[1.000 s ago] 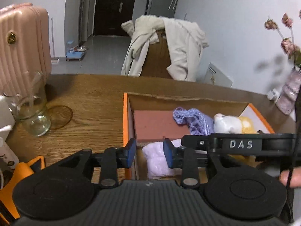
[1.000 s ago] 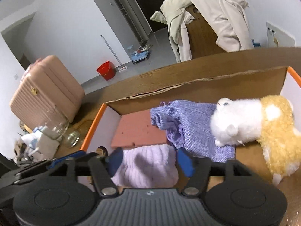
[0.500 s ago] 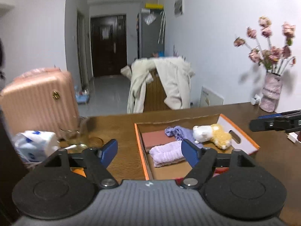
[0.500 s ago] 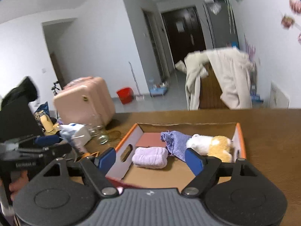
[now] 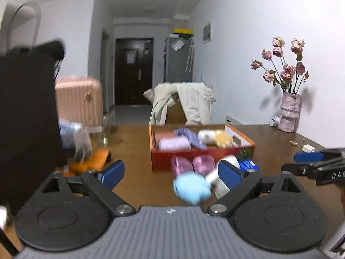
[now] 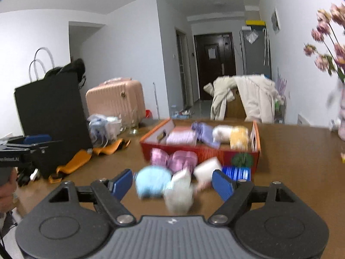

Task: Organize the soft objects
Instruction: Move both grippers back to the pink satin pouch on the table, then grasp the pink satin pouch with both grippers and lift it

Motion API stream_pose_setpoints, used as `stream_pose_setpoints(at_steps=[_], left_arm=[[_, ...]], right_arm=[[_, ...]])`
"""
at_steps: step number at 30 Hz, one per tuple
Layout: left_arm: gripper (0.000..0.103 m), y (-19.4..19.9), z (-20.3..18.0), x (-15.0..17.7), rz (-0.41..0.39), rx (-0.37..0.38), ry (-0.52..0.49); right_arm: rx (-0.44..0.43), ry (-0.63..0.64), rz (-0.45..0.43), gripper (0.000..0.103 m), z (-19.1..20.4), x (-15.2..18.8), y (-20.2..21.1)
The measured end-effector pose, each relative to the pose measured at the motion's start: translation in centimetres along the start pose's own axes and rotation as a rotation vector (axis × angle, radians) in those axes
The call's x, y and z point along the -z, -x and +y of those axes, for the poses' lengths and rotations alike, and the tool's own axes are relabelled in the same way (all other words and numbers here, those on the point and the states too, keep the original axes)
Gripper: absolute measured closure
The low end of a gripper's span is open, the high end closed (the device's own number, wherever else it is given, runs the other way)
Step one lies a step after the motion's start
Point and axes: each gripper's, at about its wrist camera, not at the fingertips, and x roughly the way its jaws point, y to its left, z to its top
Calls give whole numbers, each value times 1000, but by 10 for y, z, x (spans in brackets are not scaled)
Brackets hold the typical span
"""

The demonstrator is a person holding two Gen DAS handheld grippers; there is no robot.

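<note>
Several soft items [image 6: 172, 172] lie crowded on the table just before the orange box [image 6: 200, 151]; left gripper [image 5: 170, 172] and right gripper [image 6: 172, 182] hover spread, empty. A grab could catch two neighbours at once.

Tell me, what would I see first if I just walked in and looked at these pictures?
Probably the orange box in the middle of the brown table, with a lilac roll and a white and yellow plush toy lying inside. In front of the box sits a blurry heap of soft things, with a light blue one nearest. Pink dried flowers in a vase stand at the table's far right by the wall.
</note>
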Motion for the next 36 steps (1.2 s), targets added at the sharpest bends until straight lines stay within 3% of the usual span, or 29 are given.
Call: stream_pose_setpoints(at_steps=[6, 11, 19, 24, 29, 31, 33, 35, 36], left_arm=[[6, 2, -2, 36, 108, -18, 39], [6, -11, -4, 35, 118, -9, 39], [7, -81, -2, 19, 134, 47, 67], [26, -161, 15, 6, 156, 79, 138], [32, -234, 31, 7, 233, 117, 192], [41, -252, 35, 10, 252, 135, 200], [63, -265, 40, 15, 271, 176, 226], [77, -270, 46, 18, 276, 238, 264], [78, -271, 48, 19, 278, 254, 273]], right_arm=[[14, -38, 46, 22, 1, 33, 14], [30, -63, 43, 23, -7, 38, 6], [-22, -121, 60, 25, -28, 20, -52], [-64, -140, 88, 33, -40, -7, -127], [-56, -118, 151, 40, -45, -25, -205], [-42, -84, 178, 43, -43, -28, -230], [-39, -64, 200, 44, -43, -26, -245], [-43, -41, 209, 46, -42, -22, -253], [-42, -27, 203, 49, -41, -20, -255]])
